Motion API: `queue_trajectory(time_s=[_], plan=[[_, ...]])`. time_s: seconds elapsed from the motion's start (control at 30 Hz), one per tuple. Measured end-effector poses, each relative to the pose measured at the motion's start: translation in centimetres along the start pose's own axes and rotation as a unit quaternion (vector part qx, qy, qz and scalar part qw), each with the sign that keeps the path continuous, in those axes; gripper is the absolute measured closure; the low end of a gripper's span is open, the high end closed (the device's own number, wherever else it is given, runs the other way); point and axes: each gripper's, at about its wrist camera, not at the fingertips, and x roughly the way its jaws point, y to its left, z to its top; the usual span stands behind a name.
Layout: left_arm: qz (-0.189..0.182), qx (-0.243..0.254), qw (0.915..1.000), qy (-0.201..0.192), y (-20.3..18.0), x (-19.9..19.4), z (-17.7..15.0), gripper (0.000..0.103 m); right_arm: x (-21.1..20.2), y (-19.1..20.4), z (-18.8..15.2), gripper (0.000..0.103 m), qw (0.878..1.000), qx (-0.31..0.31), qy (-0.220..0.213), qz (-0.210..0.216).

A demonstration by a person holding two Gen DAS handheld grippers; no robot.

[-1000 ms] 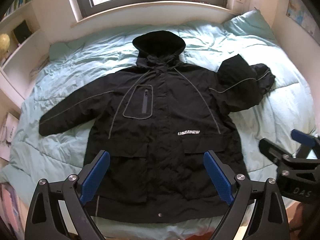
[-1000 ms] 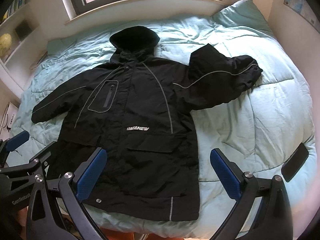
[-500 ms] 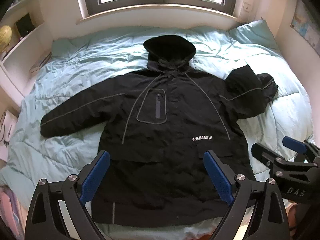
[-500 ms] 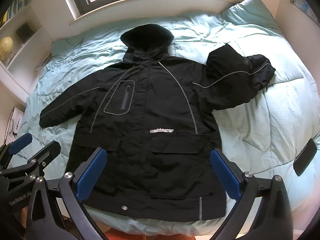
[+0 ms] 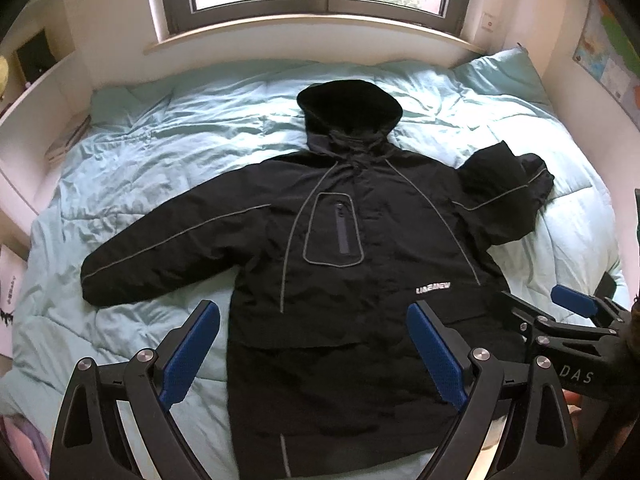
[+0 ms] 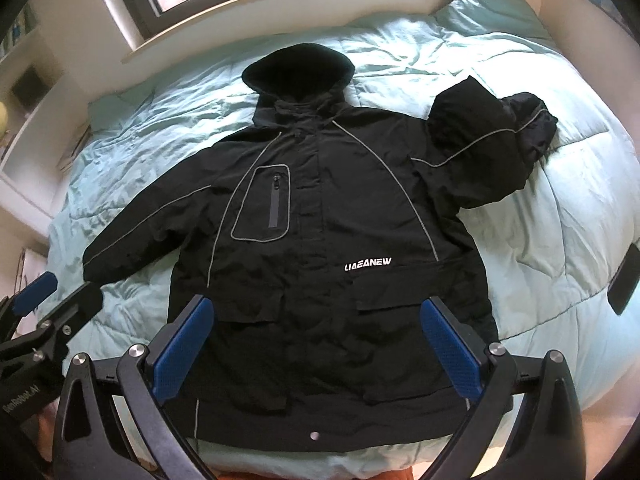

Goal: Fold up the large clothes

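From the left wrist, a black hooded jacket (image 5: pixel 352 280) is seen spread face up on the pale green duvet of the bed (image 5: pixel 160 152), hood toward the window at the far side and hem at the near edge. The left tool (image 5: pixel 312 348) is held wide apart and empty above the lower left part of the jacket, with nothing between its blue pads (image 5: pixel 188 354). The left sleeve (image 5: pixel 172 256) lies stretched out flat toward the left, while the right sleeve (image 5: pixel 504 196) is bunched and partly doubled back on itself. The right tool (image 5: pixel 552 316) shows at the right edge, also apart and holding nothing. No fold appears to have been started. The step is best begun, it is judged, by taking the straight sleeve at its cuff and carrying it across the chest, so that a clean line is made at the shoulder seam. Plenty of bare duvet is left to the left of that cuff for a low approach.

From the right wrist, the jacket (image 6: pixel 320 240) fills the middle, and the right tool (image 6: pixel 316 344) is spread wide over the hem and pockets, gripping nothing. The crumpled right sleeve (image 6: pixel 488 148) should be smoothed out before it is folded in, or a lump will probably be trapped. A dark flat object (image 6: pixel 624 280) lies on the duvet at the right edge; it cannot be identified and should be avoided. The hem lies close to the near edge of the bed, so little room is left there, and fabric dragged nearward could slip off.
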Motion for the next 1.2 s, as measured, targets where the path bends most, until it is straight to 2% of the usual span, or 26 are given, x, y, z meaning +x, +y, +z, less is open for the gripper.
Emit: queue_trajectory(time_s=[0.33, 0.5, 0.67, 0.8, 0.87, 1.0, 1.03, 1.13, 1.2], plan=[[-0.016, 0.008, 0.9998, -0.008, 4.7, 2.0, 1.6, 0.008, 1.3, 2.6, 0.7, 0.0, 0.999, 0.032, -0.007, -0.033], [-0.026, 0.005, 0.9996, 0.004, 7.0, 4.0, 2.5, 0.008, 2.7, 4.3, 1.1, 0.0, 0.998, 0.034, 0.004, -0.048], [-0.033, -0.013, 0.9991, 0.023, 10.0, 6.6, 3.2, 0.008, 4.8, 6.5, 1.8, 0.0, 0.997, 0.023, 0.02, -0.064], [-0.039, -0.052, 0.9973, 0.033, 13.7, 9.4, 3.4, 0.008, 6.8, 8.5, 2.2, 0.0, 0.997, 0.001, 0.035, -0.074], [-0.048, -0.096, 0.9933, 0.04, 16.9, 11.1, 3.1, 0.008, 7.9, 9.3, 2.3, 0.0, 0.996, -0.011, 0.044, -0.077], [-0.043, -0.21, 0.9765, 0.025, 25.4, 13.4, 1.3, 0.008, 10.6, 11.4, 2.7, 0.0, 0.993, -0.039, 0.072, -0.085], [-0.026, -0.246, 0.9688, 0.011, 28.5, 13.7, 0.6, 0.008, 11.0, 11.9, 2.8, 0.0, 0.992, -0.047, 0.075, -0.086], [0.02, -0.312, 0.9497, -0.013, 35.2, 14.2, -1.2, 0.008, 12.6, 13.6, 3.6, 0.0, 0.989, -0.078, 0.08, -0.097], [0.058, -0.356, 0.9322, -0.026, 40.2, 14.4, -2.9, 0.008, 13.6, 14.8, 4.1, 0.0, 0.988, -0.092, 0.084, -0.095]])
